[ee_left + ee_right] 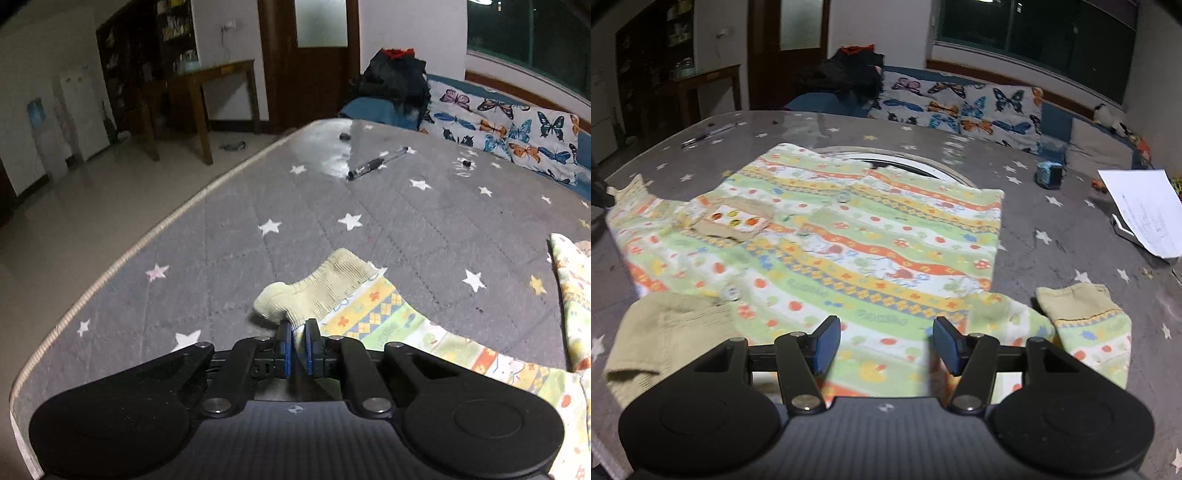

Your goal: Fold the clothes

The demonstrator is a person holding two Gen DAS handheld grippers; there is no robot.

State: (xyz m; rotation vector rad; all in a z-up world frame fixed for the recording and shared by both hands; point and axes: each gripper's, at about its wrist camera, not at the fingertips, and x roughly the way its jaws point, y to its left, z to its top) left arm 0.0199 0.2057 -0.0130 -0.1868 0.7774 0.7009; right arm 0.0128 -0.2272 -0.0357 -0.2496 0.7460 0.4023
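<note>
A small child's top [849,240] with green, yellow and orange patterned stripes and beige ribbed cuffs lies spread flat on the grey star-print mattress [1052,229]. My right gripper [885,343] is open and empty, hovering over the top's near hem. One sleeve with a beige cuff [1078,299] lies to its right. In the left wrist view my left gripper [298,325] is shut on the beige cuff [321,284] of the other sleeve [388,317], at the mattress surface.
A pen [376,162] and small dark bits lie farther up the mattress. A butterfly-print pillow [967,107] and a dark bag [849,74] sit at the far edge. A white paper on a box [1145,210] and a small blue object [1049,173] lie at right. The mattress edge [122,258] drops to floor at left.
</note>
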